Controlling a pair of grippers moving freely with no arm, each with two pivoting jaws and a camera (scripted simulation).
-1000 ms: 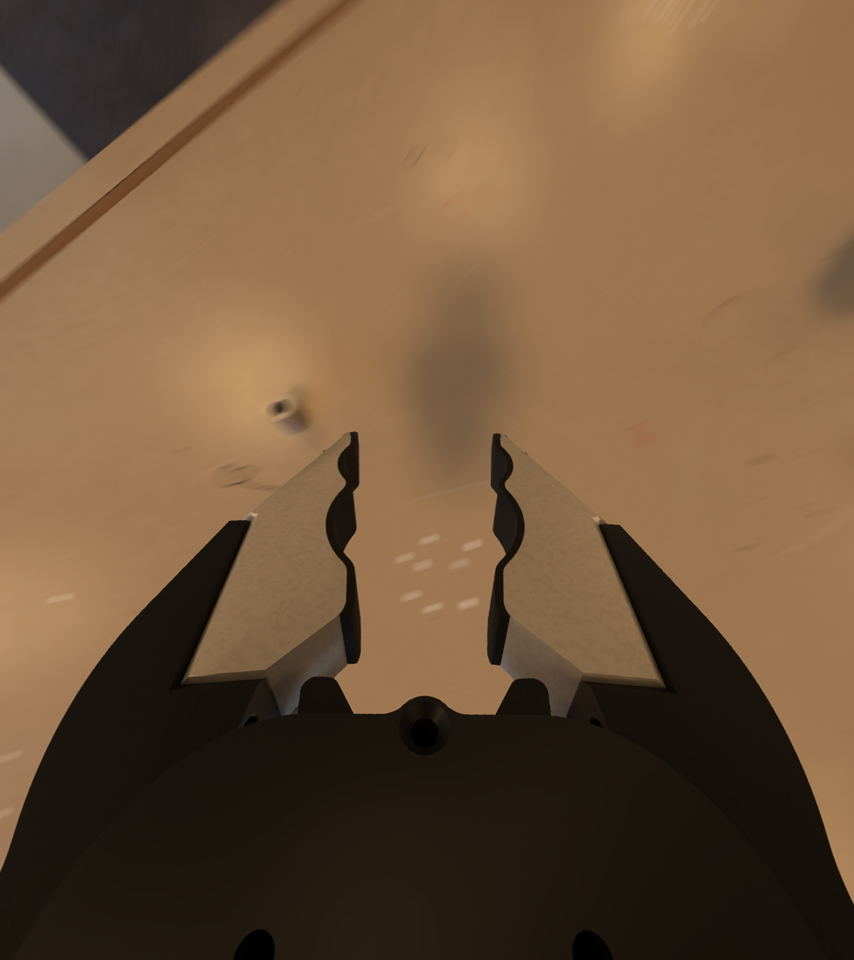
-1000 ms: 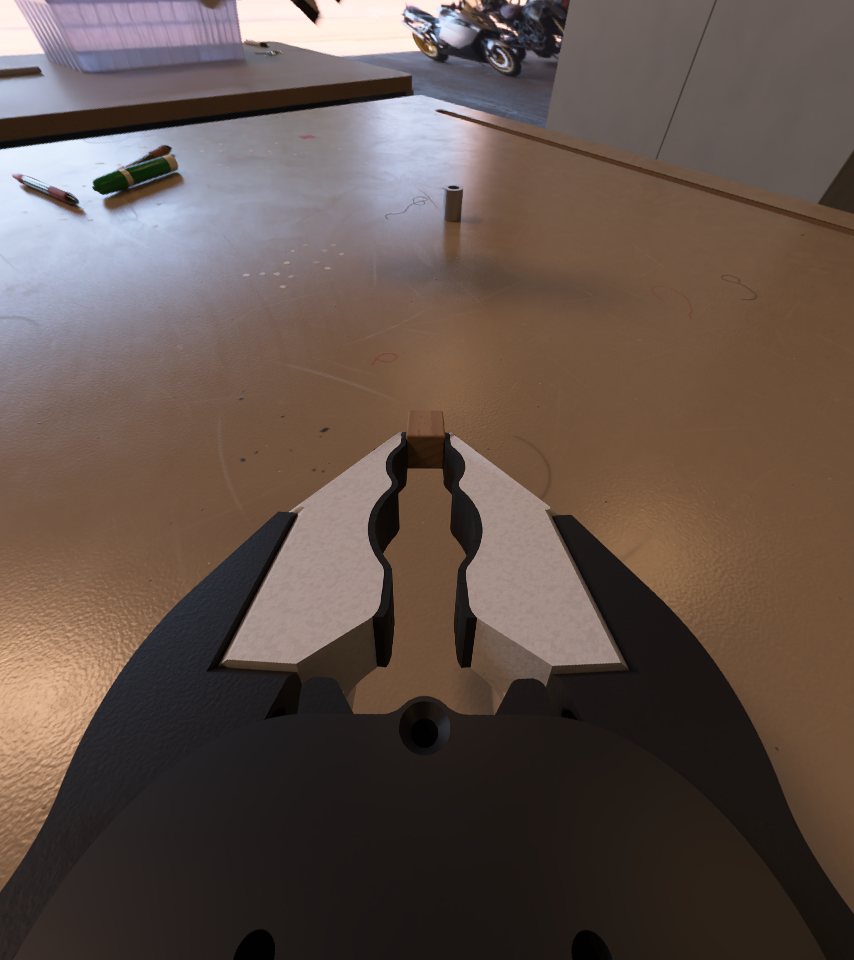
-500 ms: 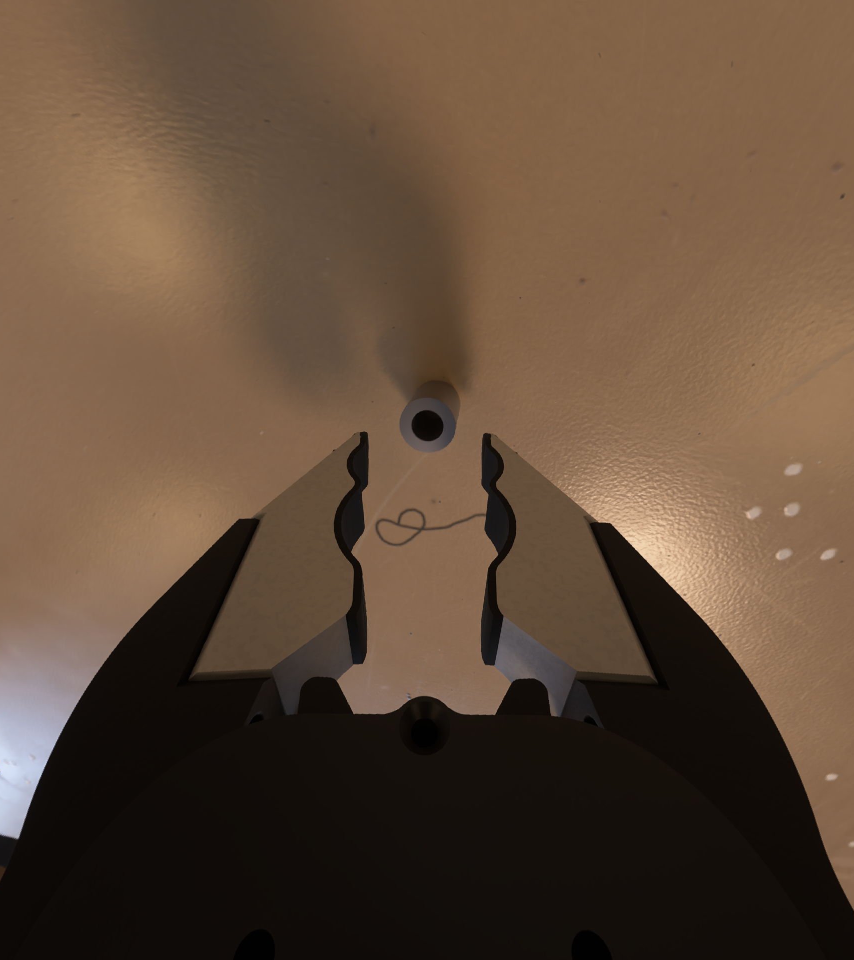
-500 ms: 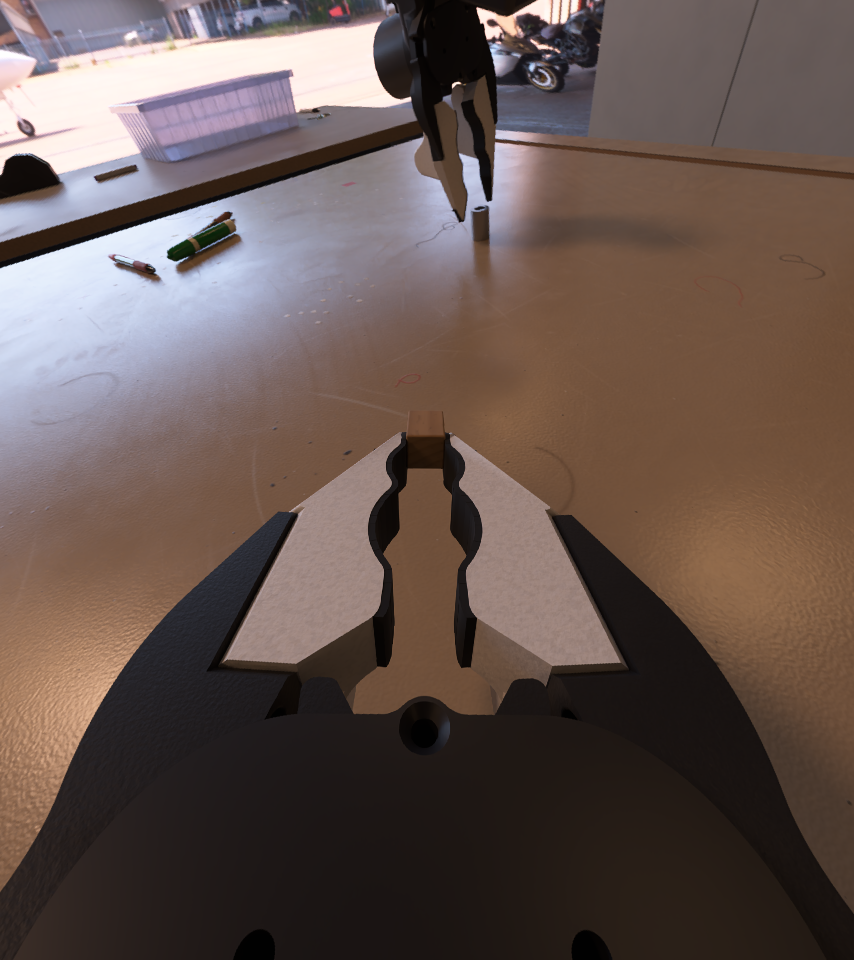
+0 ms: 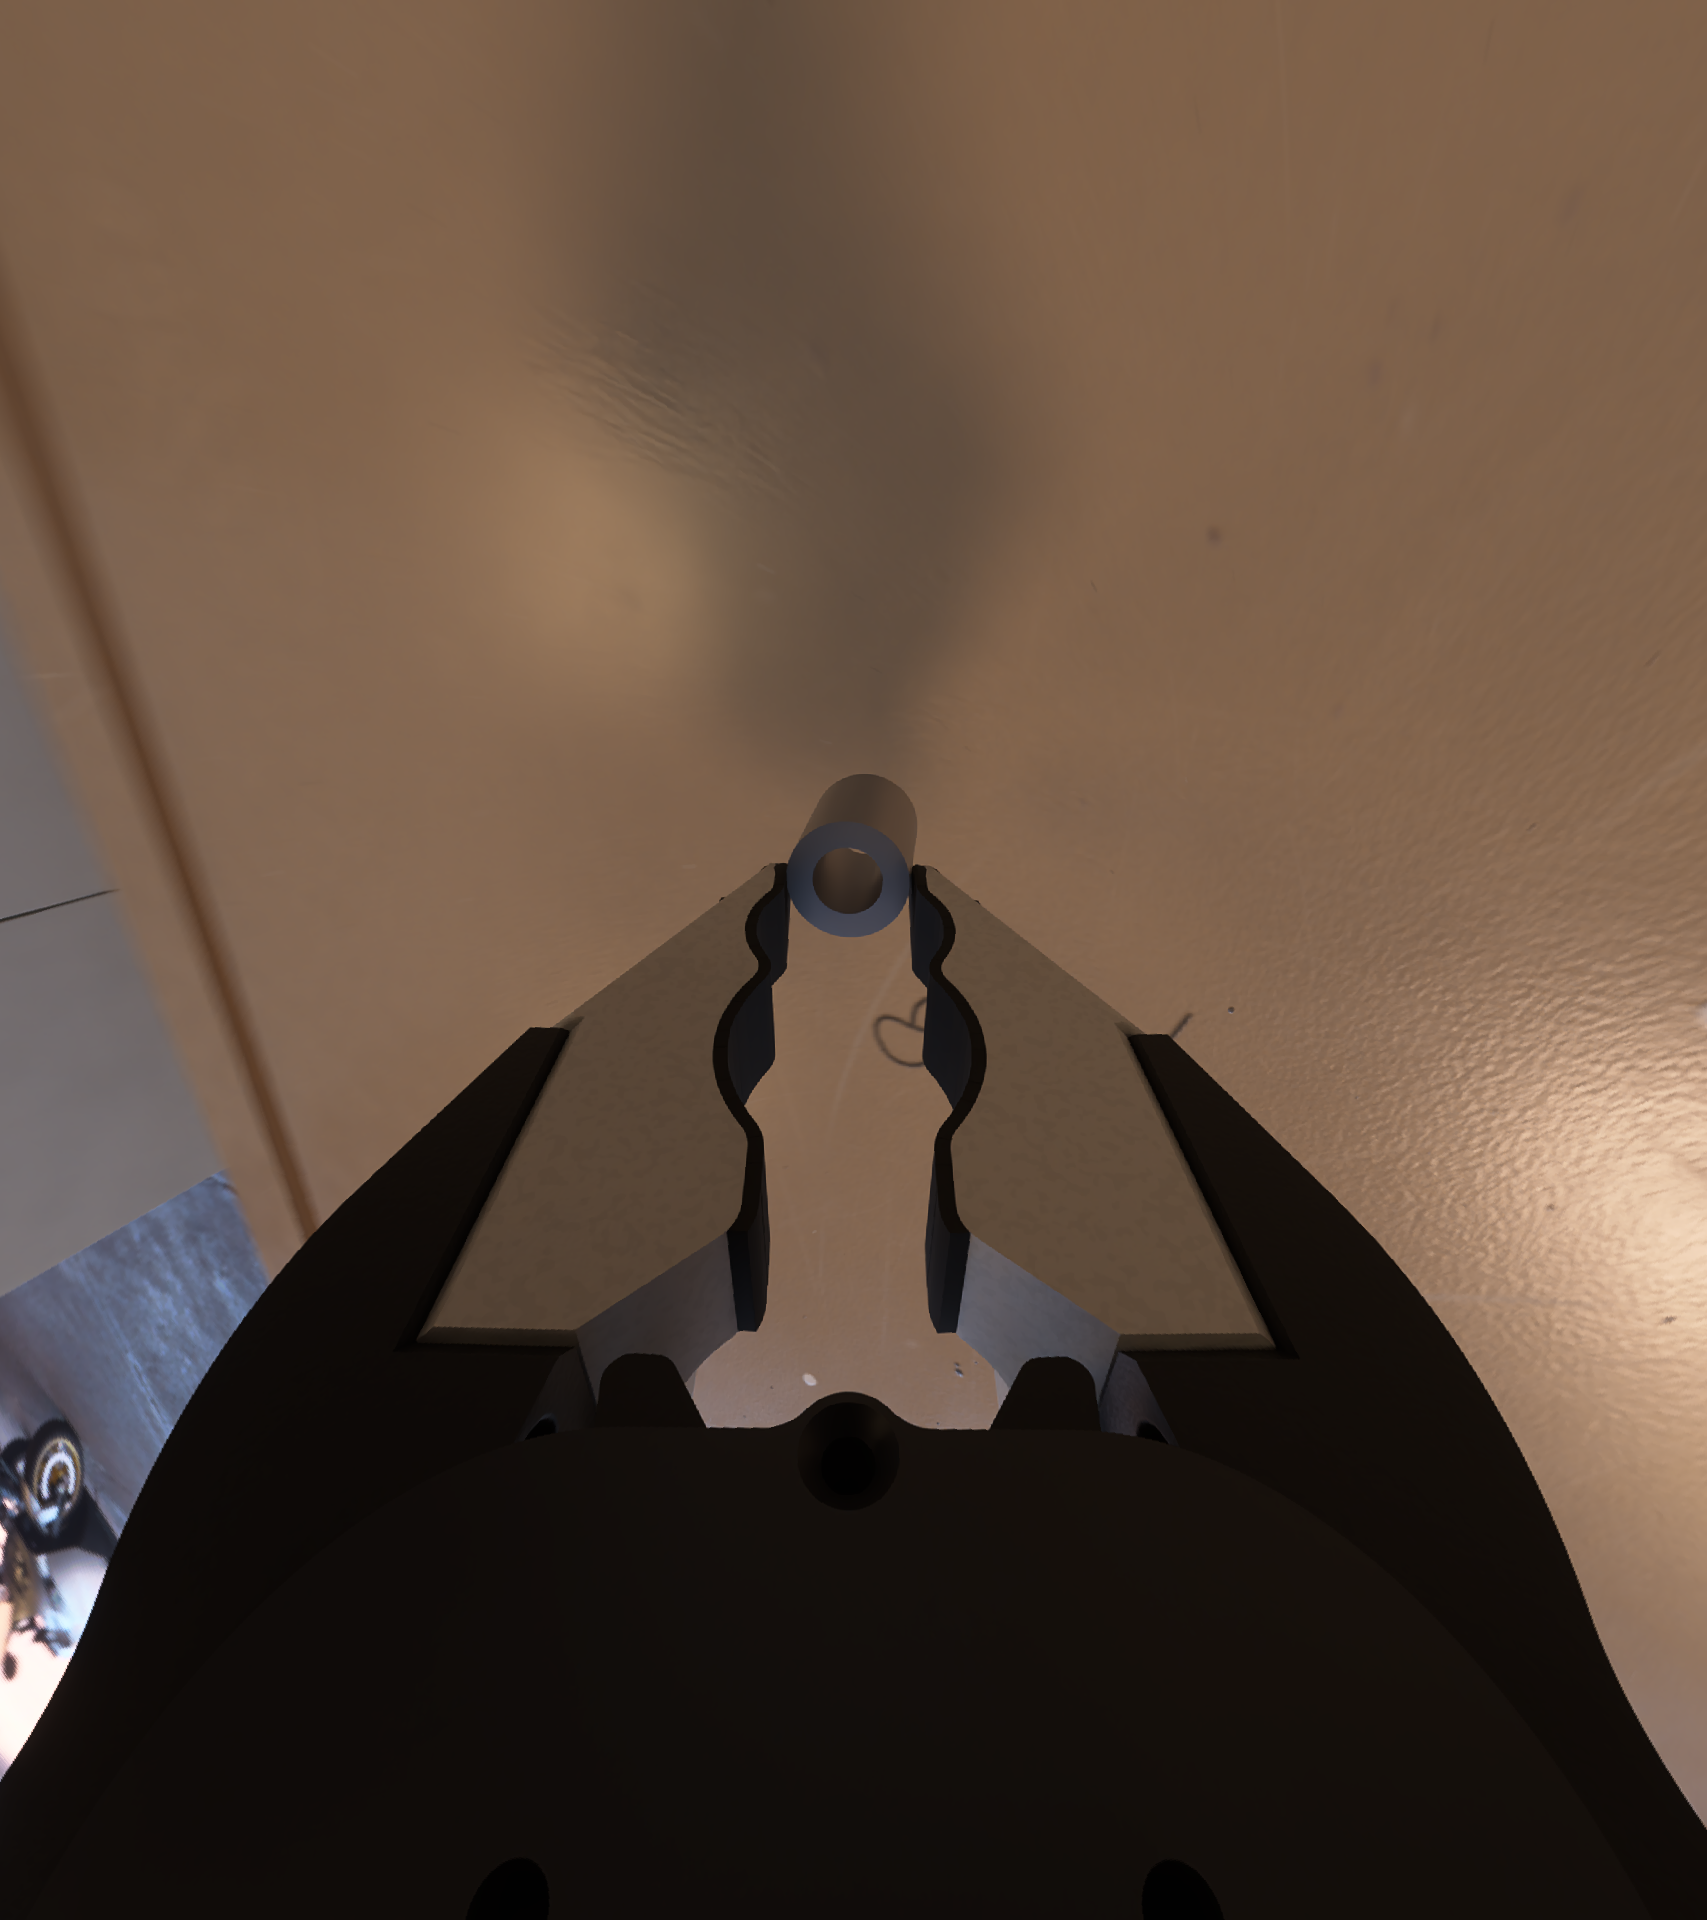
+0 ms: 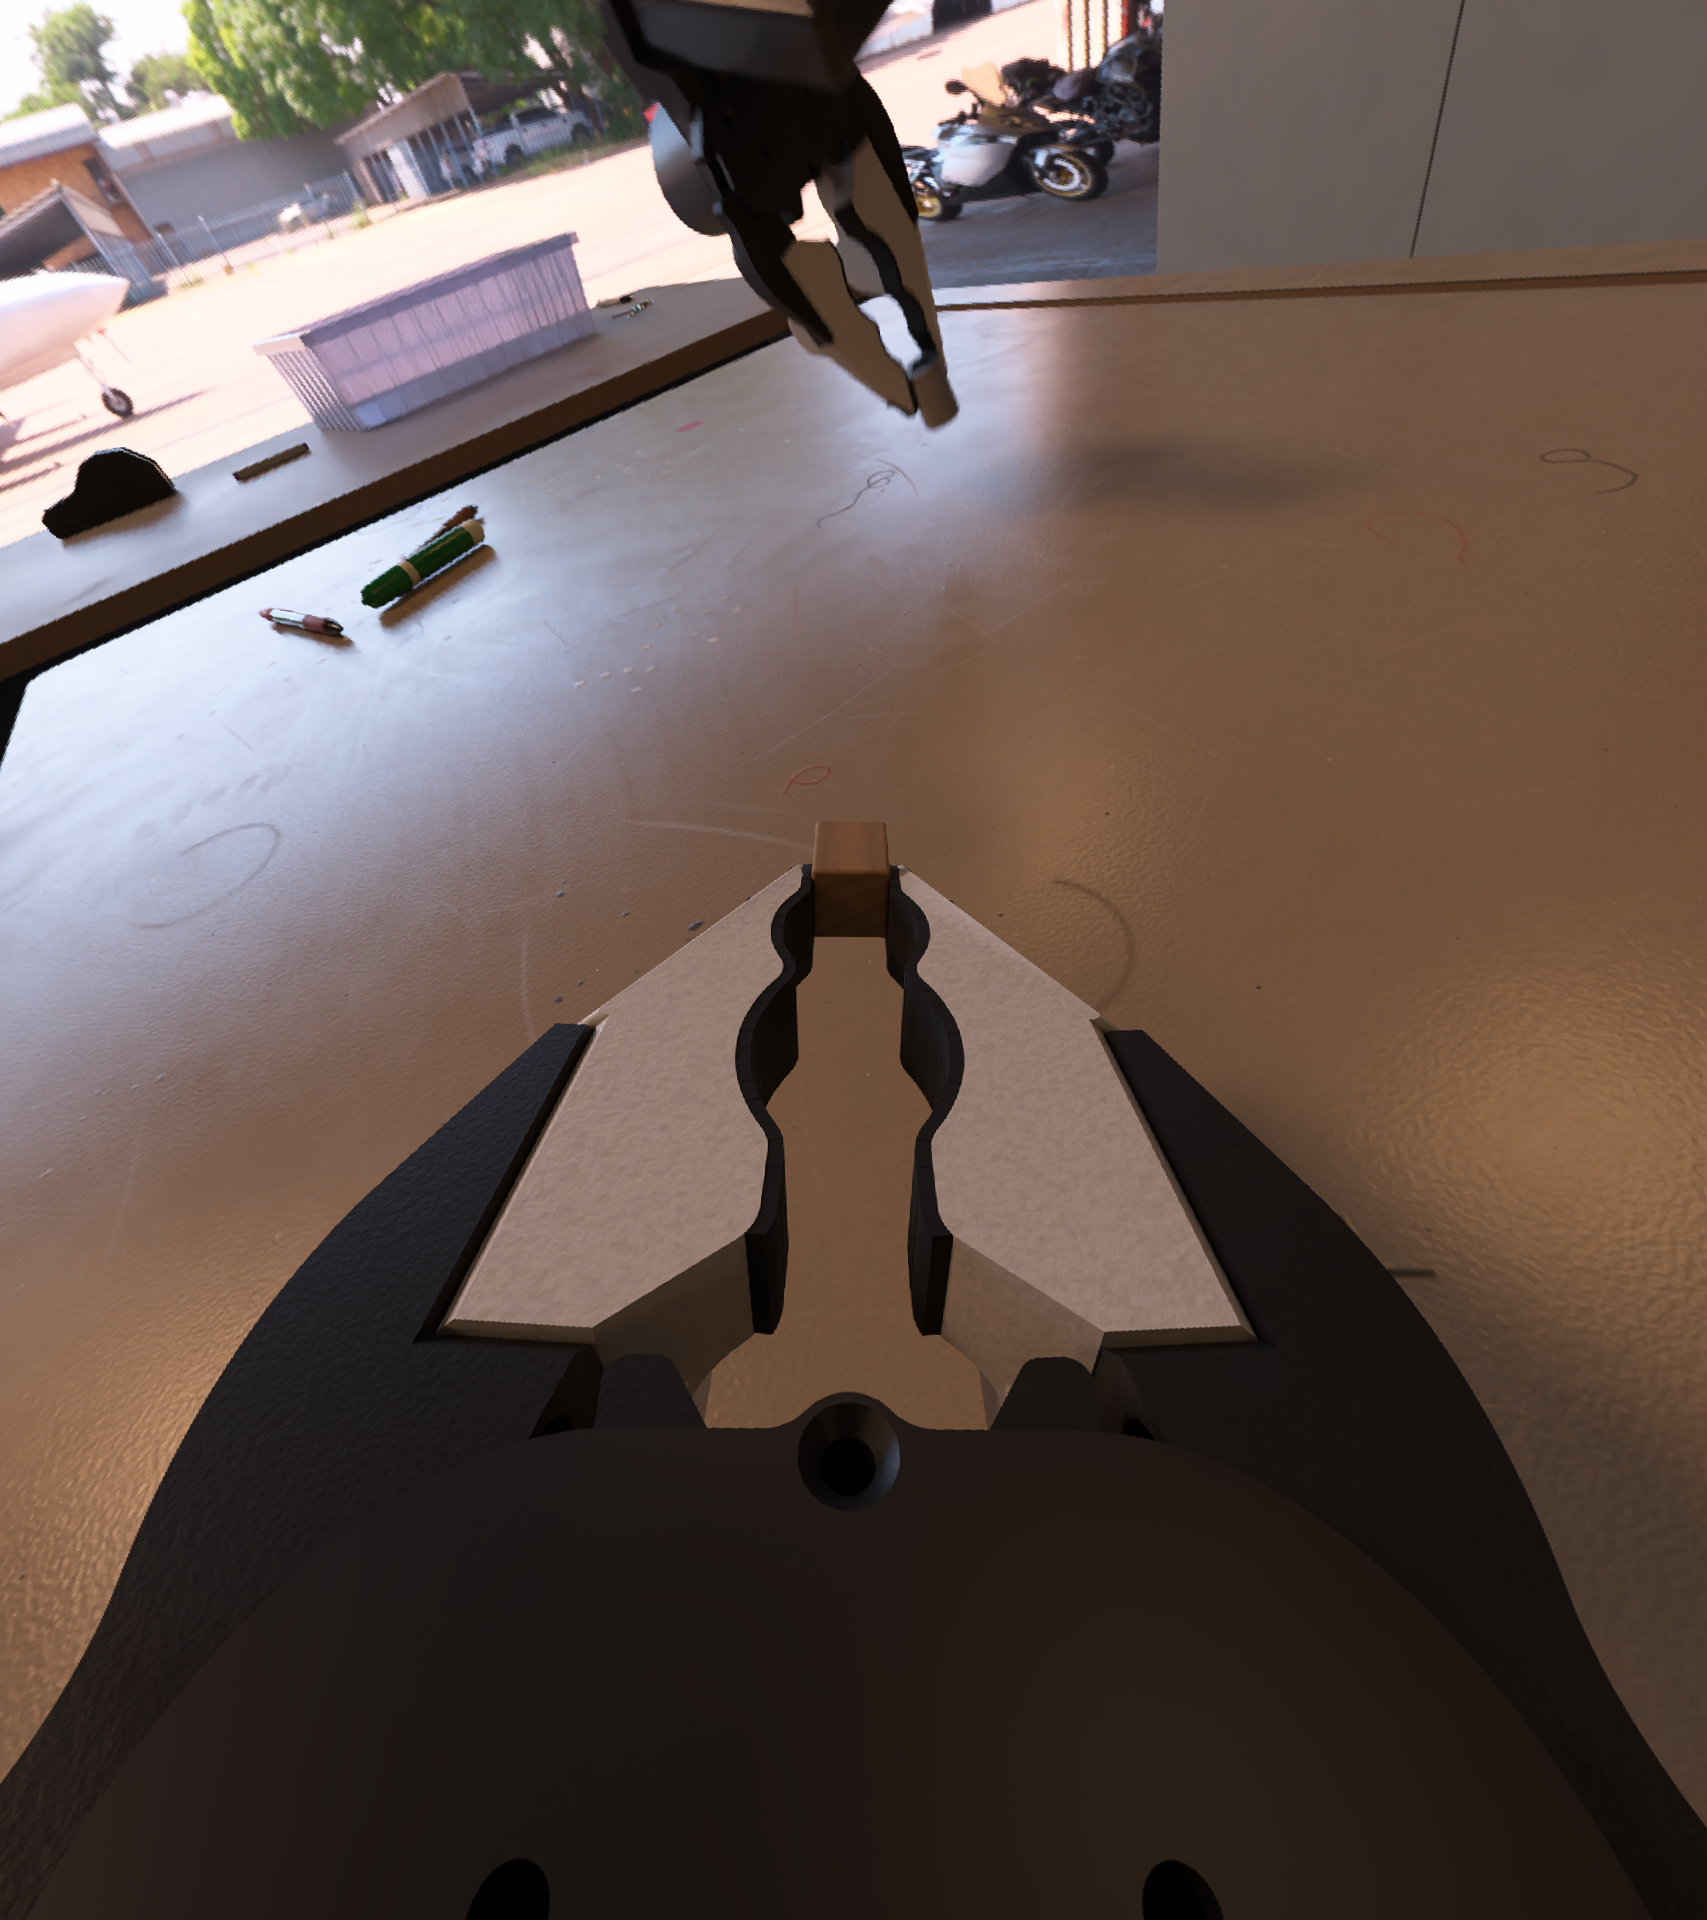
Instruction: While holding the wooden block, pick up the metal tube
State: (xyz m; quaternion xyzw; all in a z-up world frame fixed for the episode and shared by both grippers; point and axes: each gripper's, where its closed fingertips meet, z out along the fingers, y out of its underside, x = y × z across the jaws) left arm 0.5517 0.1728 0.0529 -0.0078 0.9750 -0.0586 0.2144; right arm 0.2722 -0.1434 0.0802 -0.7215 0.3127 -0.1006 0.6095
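My left gripper [image 5: 849, 883] is shut on the metal tube [image 5: 854, 871], a short grey hollow cylinder seen end-on between the fingertips, held above the brown table [image 5: 1348, 520]. In the right wrist view the left gripper [image 6: 916, 390] hangs in the air at the far side with the tube [image 6: 935, 400] at its tips, its shadow on the table beyond. My right gripper [image 6: 851, 883] is shut on the wooden block [image 6: 851, 878], a small light-brown cube at its fingertips, held over the table [image 6: 1348, 831].
A green marker bundle [image 6: 425, 564] and a red pen [image 6: 303, 621] lie at the left. A second table behind holds a ribbed clear bin [image 6: 433, 332] and a black object [image 6: 109, 491]. The table's edge strip [image 5: 153, 831] runs at the left.
My left gripper closed on the tube and lifted it off the table, tilting. The right gripper kept hold of the block and rose a little.
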